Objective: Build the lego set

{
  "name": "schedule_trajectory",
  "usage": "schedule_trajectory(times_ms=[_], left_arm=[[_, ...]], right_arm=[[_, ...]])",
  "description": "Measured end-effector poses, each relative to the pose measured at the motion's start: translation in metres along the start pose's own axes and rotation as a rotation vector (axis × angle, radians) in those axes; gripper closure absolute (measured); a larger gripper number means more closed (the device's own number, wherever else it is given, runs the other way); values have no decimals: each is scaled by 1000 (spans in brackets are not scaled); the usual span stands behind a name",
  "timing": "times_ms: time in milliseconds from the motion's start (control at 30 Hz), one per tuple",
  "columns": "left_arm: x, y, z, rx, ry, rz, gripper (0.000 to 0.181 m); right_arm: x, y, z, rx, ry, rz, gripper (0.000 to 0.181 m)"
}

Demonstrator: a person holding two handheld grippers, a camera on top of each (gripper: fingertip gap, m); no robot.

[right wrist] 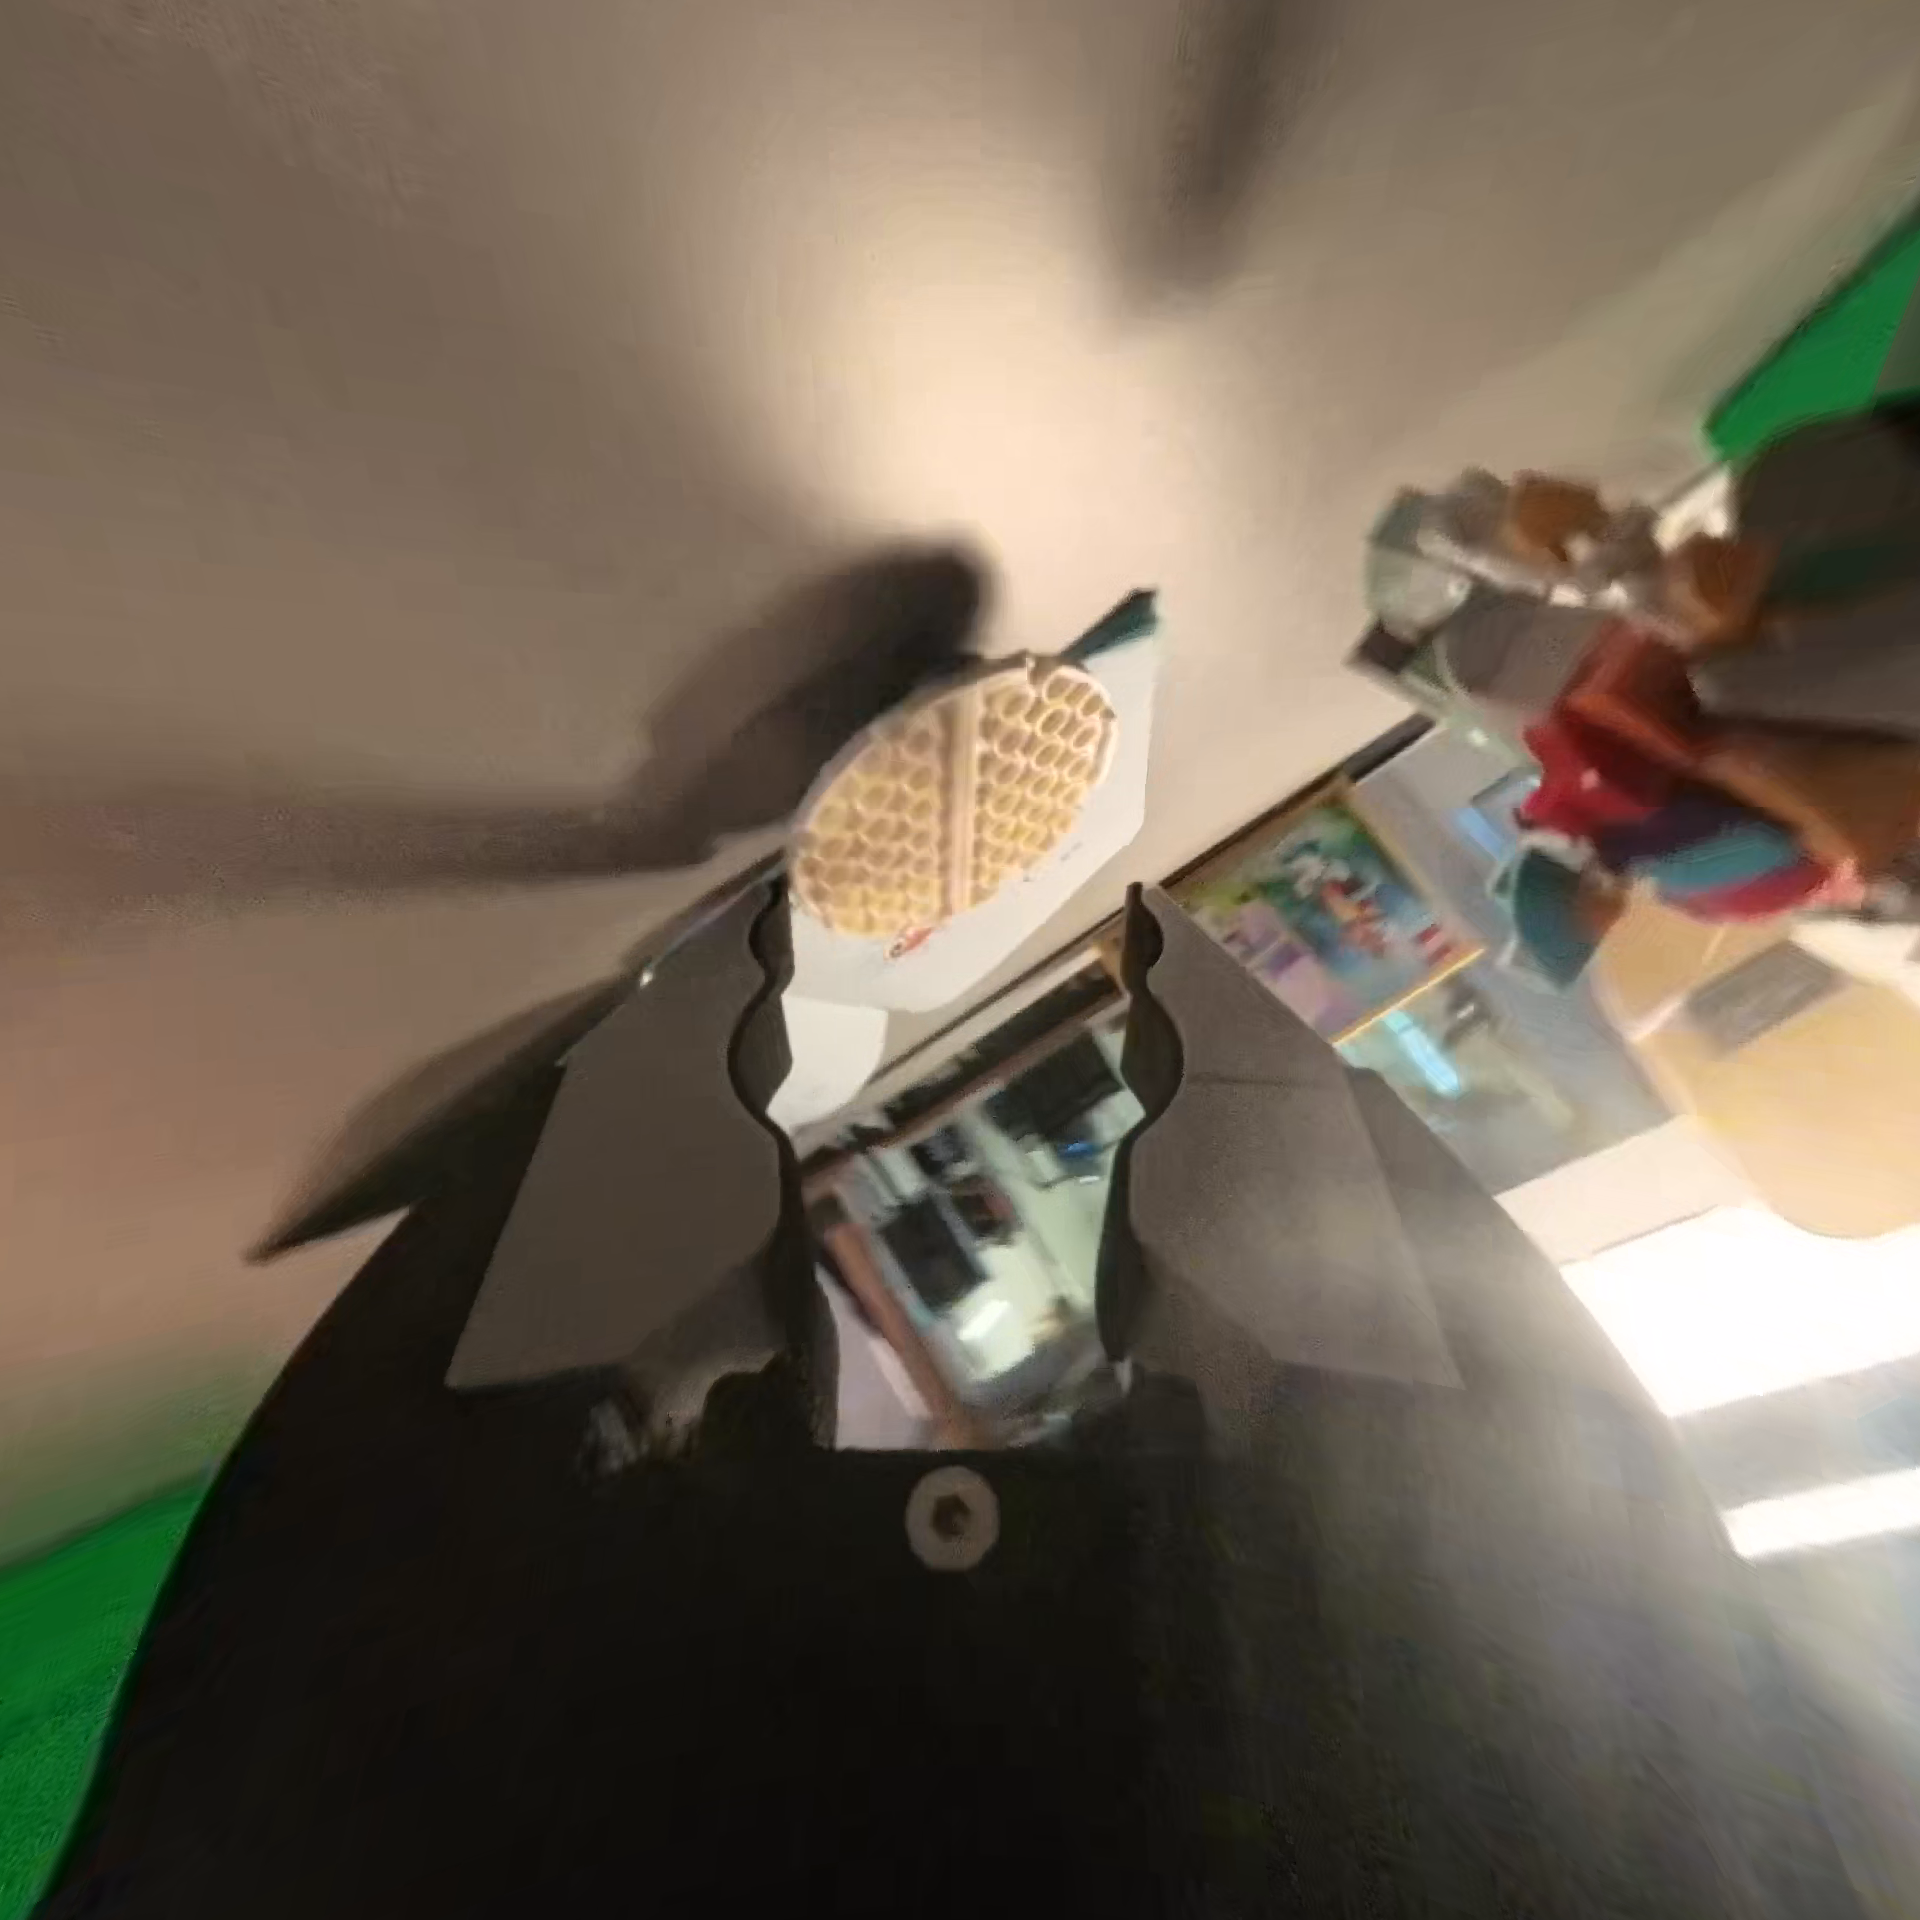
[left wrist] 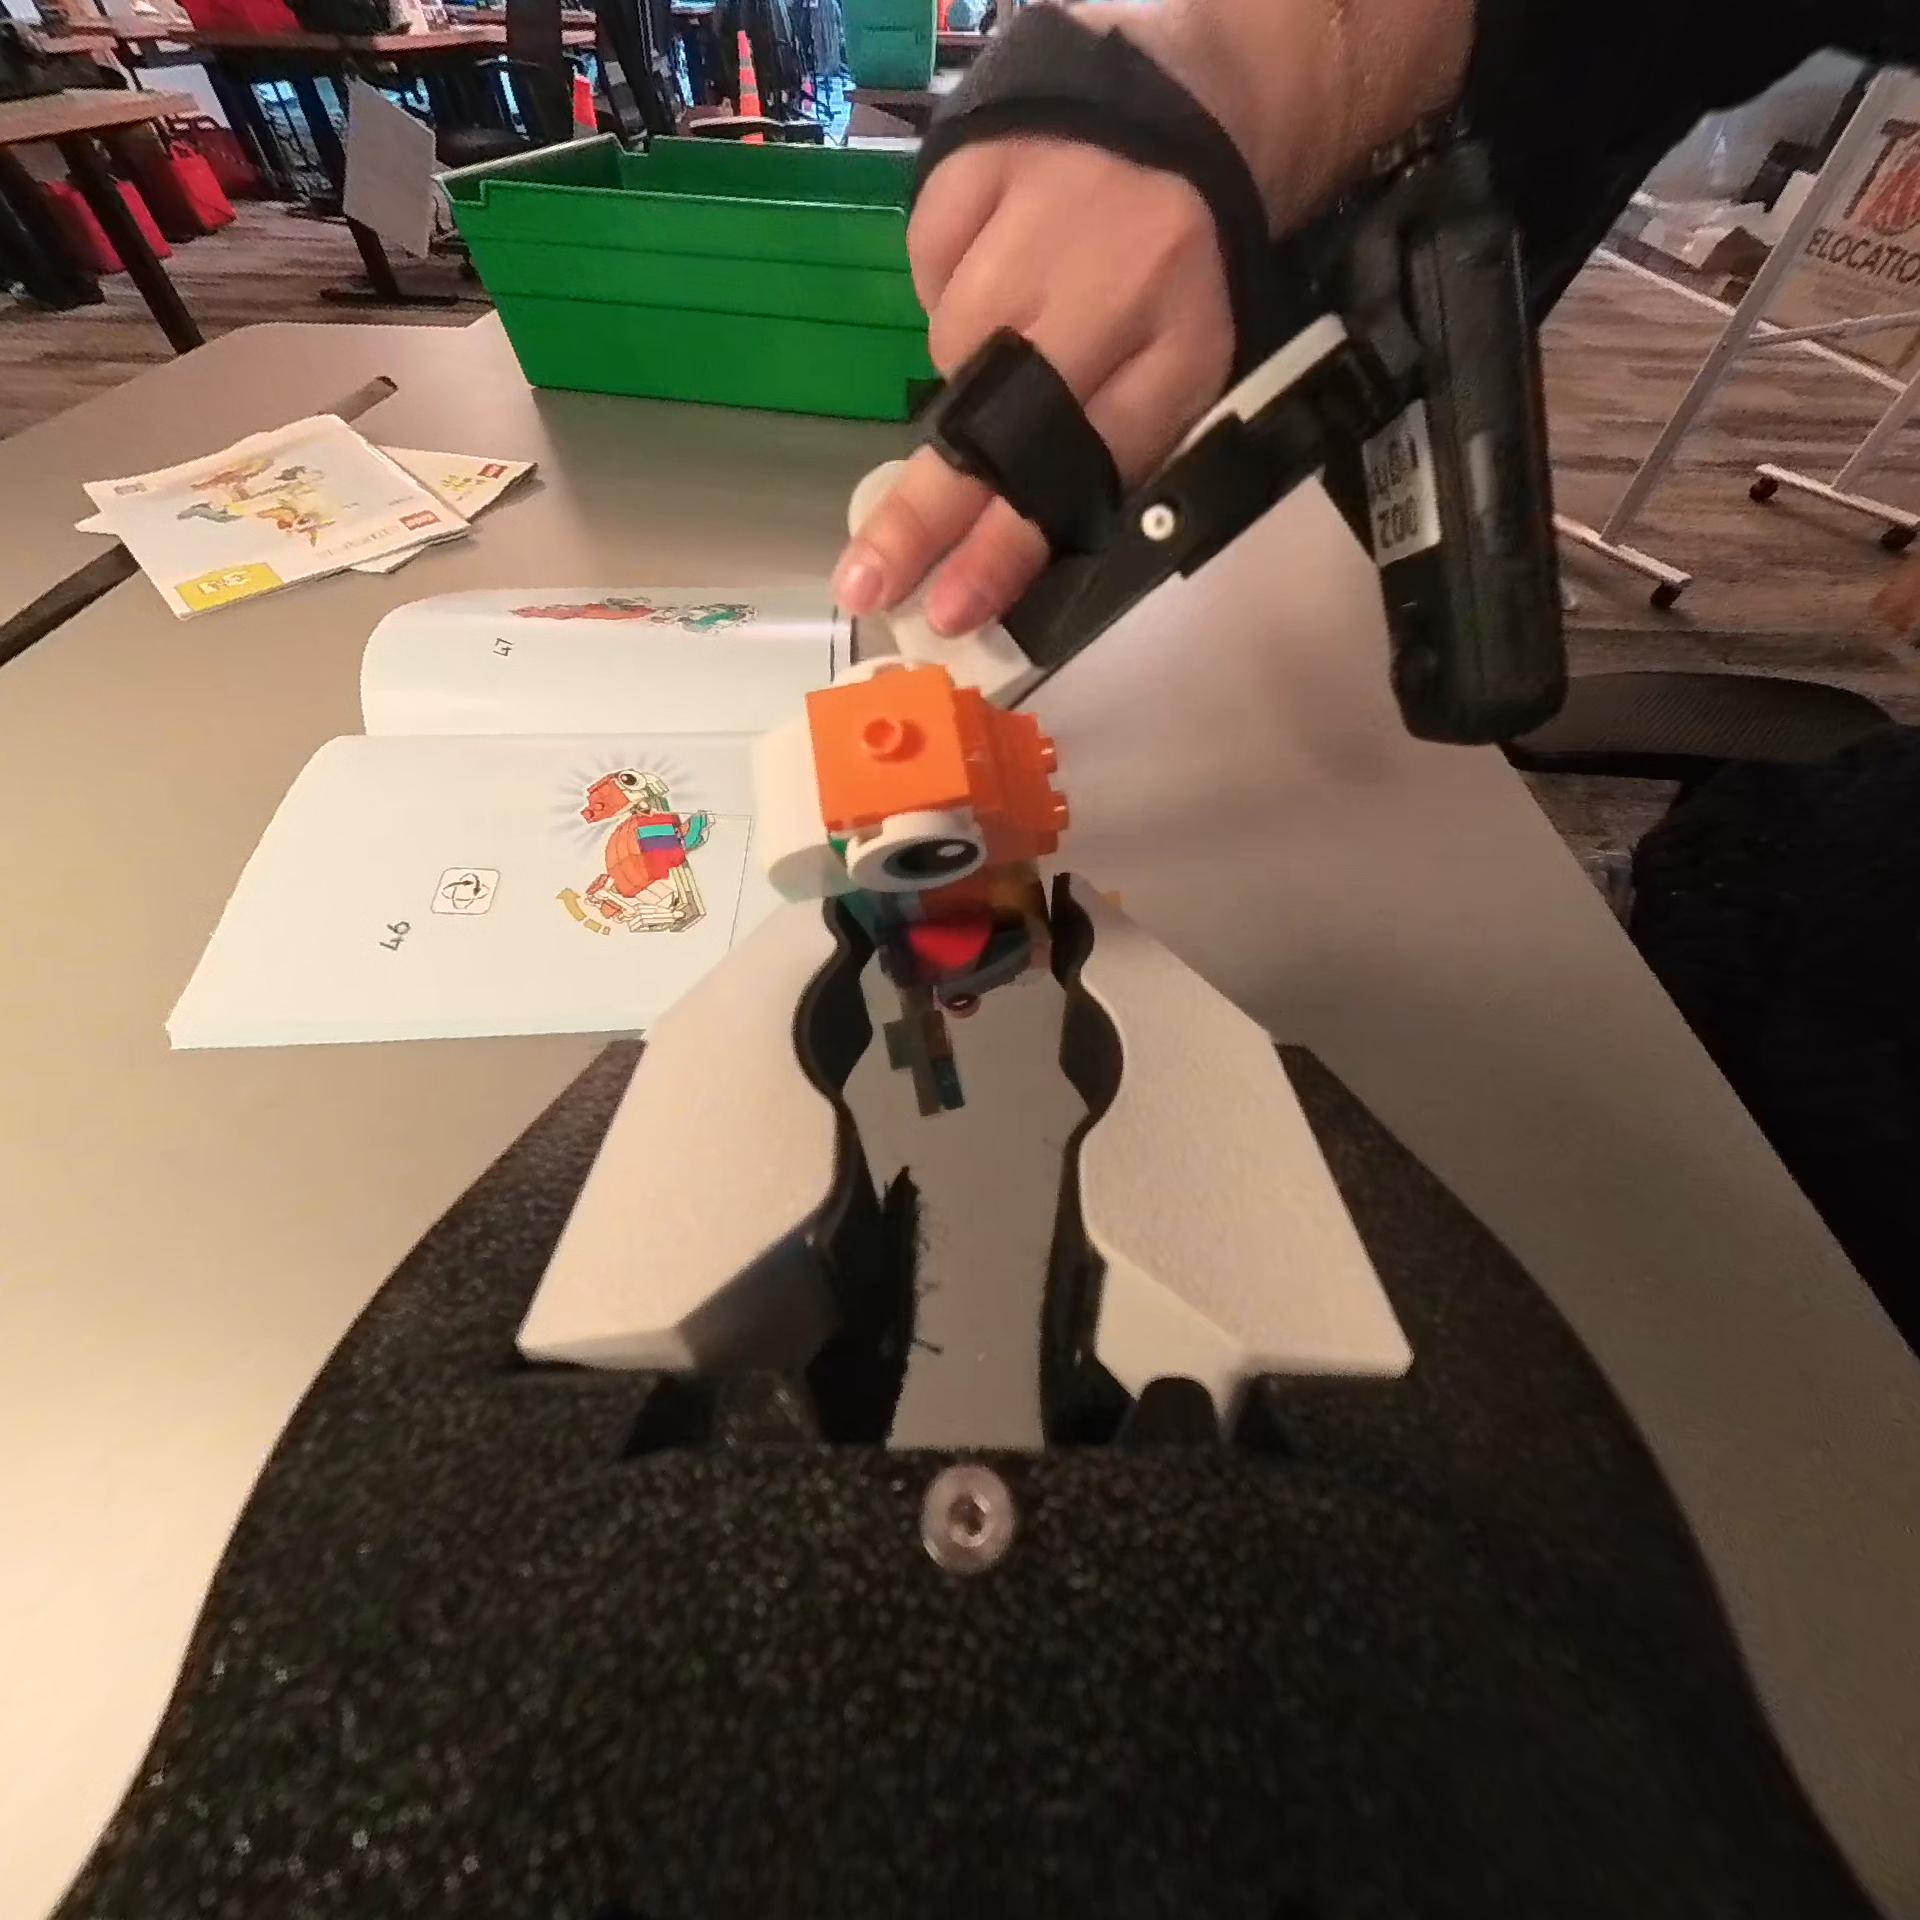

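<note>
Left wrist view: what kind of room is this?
Probably a large shared workroom or office hall set up for recording. Rows of brown desks fill the background over carpet, orange traffic cones stand among them, and stacked green bins sit on the grey table.

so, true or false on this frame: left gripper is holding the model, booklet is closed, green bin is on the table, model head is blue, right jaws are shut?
1. The left gripper is shut on the lego model. True.
2. The instruction booklet lies closed. False: it lies open on the table.
3. The green bin stands on the table beyond the booklet. True.
4. The model's head is blue. False: it is orange, with a white and black eye.
5. The right gripper has its jaws shut. False: in the blurred right wrist view they stand apart.
</note>
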State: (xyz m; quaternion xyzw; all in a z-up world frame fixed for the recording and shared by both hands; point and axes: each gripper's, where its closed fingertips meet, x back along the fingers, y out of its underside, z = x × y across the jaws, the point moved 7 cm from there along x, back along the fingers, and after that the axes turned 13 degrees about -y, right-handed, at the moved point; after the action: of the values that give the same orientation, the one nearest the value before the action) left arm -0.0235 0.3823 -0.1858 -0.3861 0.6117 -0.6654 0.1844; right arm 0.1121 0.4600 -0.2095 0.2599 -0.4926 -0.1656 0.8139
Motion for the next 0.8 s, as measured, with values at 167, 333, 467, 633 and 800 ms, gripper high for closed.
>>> schedule_trajectory(times_ms=[167,333,467,633,800], left_arm=[[0,0,0,7,7,2,150],[0,1,-1,17,5,-7,150],[-1,3,-2,22,-5,-23,150],[-3,5,0,20,5,-35,150],[-2,4,1,20,14,-24,150]], right_arm=[[0,0,5,-422,-43,154,122],[12,0,0,-543,-65,341,122],[20,-13,-5,-524,-17,418,123],[18,-30,0,-540,113,434,141],[4,-34,0,-589,161,351,165]])
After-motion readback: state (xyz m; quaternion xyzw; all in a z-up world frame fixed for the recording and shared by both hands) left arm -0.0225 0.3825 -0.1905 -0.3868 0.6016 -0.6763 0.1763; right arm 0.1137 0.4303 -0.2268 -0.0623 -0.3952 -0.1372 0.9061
